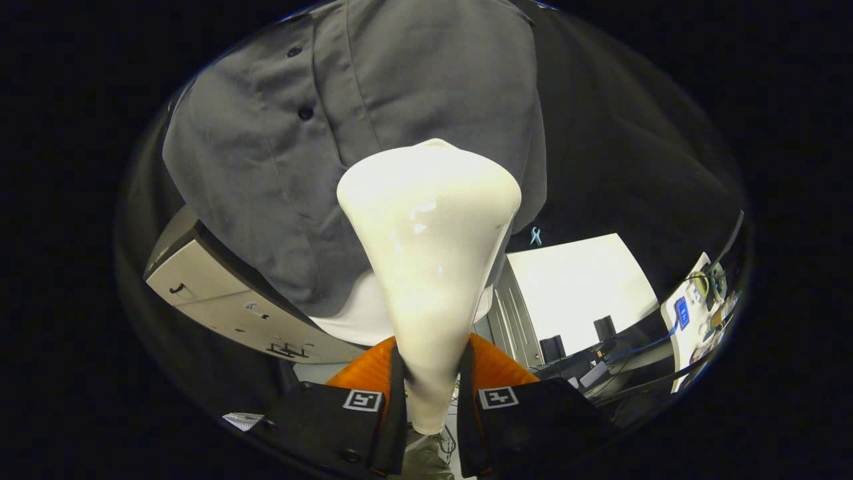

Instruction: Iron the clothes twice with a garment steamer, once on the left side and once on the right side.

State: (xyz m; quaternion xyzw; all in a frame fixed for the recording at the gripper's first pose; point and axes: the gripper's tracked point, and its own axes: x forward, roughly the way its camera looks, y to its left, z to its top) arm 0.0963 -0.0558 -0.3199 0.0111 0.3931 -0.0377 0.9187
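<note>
Gripping the garment steamer [426, 267] by its narrow handle, the gripper [432, 393] is closing both fingers against it, one on each side, with the wide head flaring out ahead. The head is sitting against, or just off, the grey shirt [346, 133] hanging on the booth wall, right of the button placket; contact itself is hard to judge. Risks, as I read them: the smooth tapered handle twisting or sliding in the pinch, and the head snagging the placket or bunching the loose hem.
</note>
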